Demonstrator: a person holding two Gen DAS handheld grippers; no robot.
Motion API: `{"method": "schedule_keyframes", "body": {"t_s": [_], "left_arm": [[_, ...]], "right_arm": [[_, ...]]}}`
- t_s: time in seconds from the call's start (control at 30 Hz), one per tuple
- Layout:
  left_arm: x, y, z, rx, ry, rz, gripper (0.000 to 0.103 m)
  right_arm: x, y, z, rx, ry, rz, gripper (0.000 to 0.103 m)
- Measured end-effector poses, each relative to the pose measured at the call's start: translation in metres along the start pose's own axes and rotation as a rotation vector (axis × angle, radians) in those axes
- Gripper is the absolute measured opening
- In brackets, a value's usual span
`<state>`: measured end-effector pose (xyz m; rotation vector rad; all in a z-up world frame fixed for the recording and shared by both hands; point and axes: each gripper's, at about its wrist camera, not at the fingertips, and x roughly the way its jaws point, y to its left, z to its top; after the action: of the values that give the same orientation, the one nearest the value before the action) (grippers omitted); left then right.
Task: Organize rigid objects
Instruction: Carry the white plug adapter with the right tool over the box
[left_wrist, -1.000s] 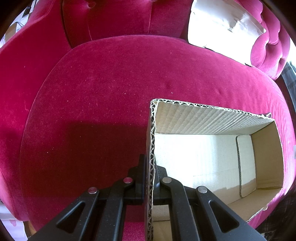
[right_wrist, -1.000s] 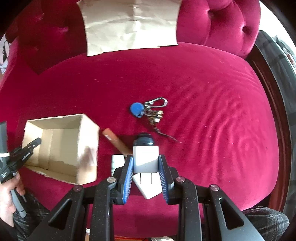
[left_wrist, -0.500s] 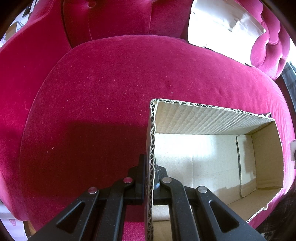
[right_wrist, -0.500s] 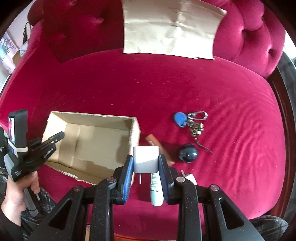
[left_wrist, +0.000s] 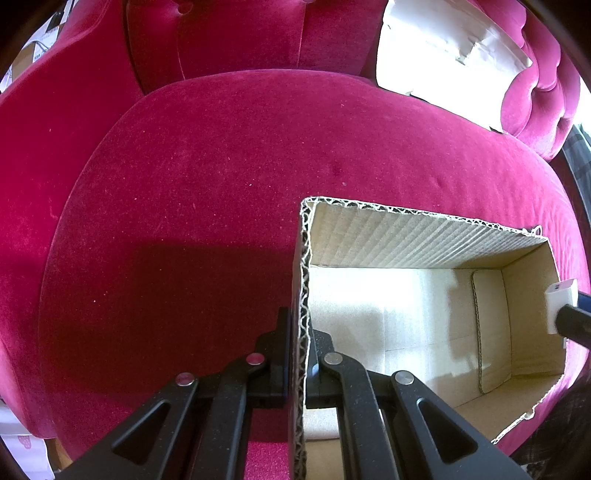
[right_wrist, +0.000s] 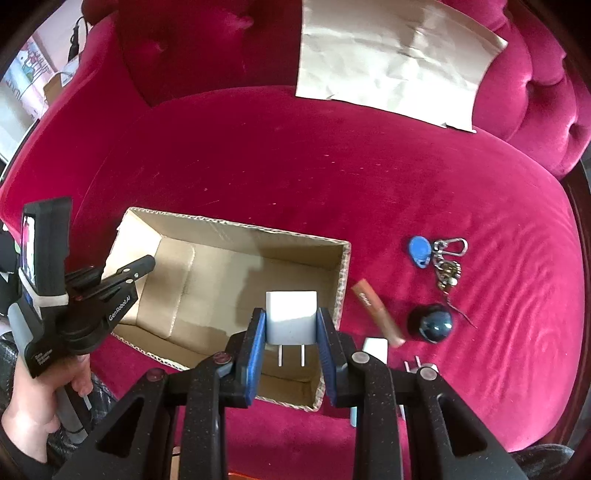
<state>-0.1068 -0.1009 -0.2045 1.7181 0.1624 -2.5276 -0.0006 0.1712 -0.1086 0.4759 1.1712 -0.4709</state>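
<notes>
black grippers (right_wrist: 291, 332), blue pads (right_wrist: 255, 343), perhaps plaid sleeve (right_wrist: 62, 435).

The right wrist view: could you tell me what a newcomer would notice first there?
First, the white plug adapter clamped in the right hand-held gripper, poised above the open cardboard box on the crimson velvet sofa. The left hand-held gripper pinches the box's wall; a blue key fob lies to the right.

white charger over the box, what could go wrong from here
1. The right gripper holds the white charger by its lower sides, close to the cardboard box's right wall; released now, it might clip that rim and bounce out.
2. The left gripper pinches one thin corrugated wall; a bump could bend it or tip the box on the soft velvet seat.
</notes>
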Motion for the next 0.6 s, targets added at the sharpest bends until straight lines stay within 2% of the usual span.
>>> {"method": "schedule_keyframes", "body": {"t_s": [0.6], "left_arm": [[0.0,0.0,0.0,0.0,0.0,0.001,0.003]], "right_arm": [[0.041,0.027,0.007,-0.045,0.019,0.038,0.029]]}}
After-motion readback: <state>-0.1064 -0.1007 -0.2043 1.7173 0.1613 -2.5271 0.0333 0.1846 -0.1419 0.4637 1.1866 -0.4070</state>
